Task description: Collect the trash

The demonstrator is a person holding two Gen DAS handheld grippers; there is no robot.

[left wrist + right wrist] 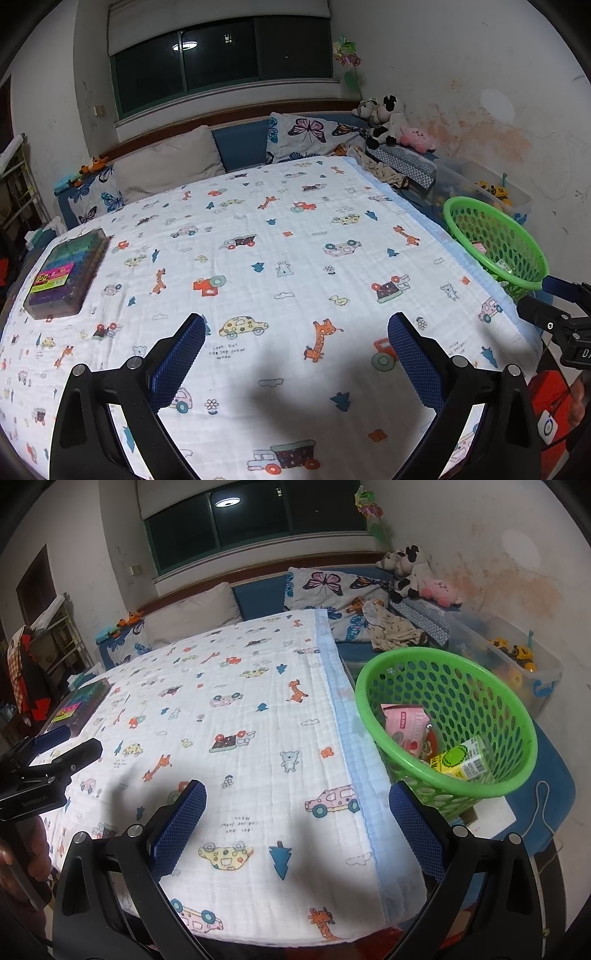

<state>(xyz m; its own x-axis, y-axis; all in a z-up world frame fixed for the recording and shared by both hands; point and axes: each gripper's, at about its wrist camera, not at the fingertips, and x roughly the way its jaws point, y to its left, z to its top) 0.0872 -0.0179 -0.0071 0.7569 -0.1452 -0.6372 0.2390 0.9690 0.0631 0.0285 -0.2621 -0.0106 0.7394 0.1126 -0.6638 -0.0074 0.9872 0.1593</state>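
Right wrist view: the green perforated plastic basket (447, 716) at two o'clock, beside the bed's printed quilt (236, 716), already holds a pink wrapper (402, 725) and yellow-green carton (460, 762), seemingly collected trash. Right claw (297, 827) and left claw (295, 354) both gape wide, empty.

Crinkled matt cotton blanket (258, 716), glossy perforated green plastic basket (517, 716), shiny pink wrapper (404, 720).
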